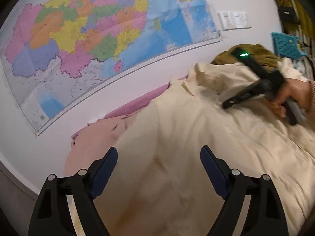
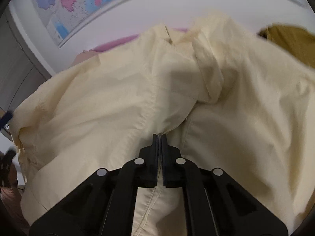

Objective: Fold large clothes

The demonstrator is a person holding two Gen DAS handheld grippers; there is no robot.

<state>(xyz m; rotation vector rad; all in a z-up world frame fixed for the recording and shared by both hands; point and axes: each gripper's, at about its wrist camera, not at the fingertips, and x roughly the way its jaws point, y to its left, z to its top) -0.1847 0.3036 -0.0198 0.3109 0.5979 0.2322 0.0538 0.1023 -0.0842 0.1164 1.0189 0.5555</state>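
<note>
Right tongs (image 2: 159,137) pinched on cream garment (image 2: 118,98), left tongs (image 1: 159,157) wide and empty.

Right tongs: jaws tight together with a fold of the cream garment's seam clamped between the pads, cloth spreading outward on both sides. Left tongs: nothing between the pads, the garment lies flat under and ahead of them. Beyond it, pink cloth (image 1: 94,137) to the left, an olive garment (image 1: 254,55) at the far end, wall map (image 1: 88,39) behind.

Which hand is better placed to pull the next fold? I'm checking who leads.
Right, probably: its tongs are shut on a seam of the cream garment. The left tongs hang open above the cloth, holding nothing.
</note>
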